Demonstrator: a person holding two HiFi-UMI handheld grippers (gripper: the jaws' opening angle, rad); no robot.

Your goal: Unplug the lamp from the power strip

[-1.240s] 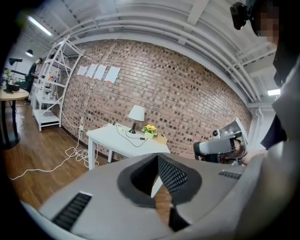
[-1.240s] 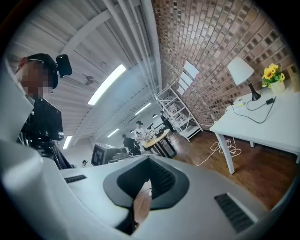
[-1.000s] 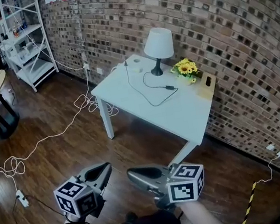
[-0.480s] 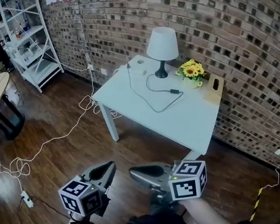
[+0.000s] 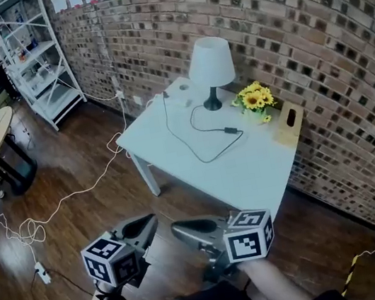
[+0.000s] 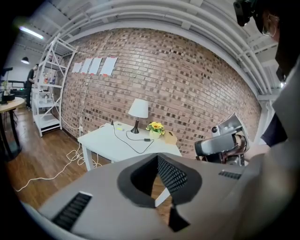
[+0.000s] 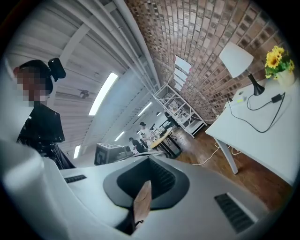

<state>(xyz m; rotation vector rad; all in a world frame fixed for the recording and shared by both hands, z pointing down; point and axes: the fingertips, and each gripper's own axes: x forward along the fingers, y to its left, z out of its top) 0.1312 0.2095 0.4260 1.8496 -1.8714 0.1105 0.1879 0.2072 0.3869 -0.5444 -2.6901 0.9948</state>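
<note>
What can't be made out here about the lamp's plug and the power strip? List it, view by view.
- Head view: the power strip sits at the far corner of the table. It is too small to show whether the plug of the lamp is seated.
- Left gripper view: the strip is a tiny speck, with no sockets visible.
- Right gripper view: strip and plug blur together, and the picture's edge cuts off the table's right end.

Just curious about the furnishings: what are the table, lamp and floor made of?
Table: probably painted or laminated board; smooth matte white top, no grain visible.
Lamp: matte white shade, fabric or plastic; slim dark stand, possibly metal.
Floor: wood or wood-look planks; brown plank seams, slight sheen.
</note>
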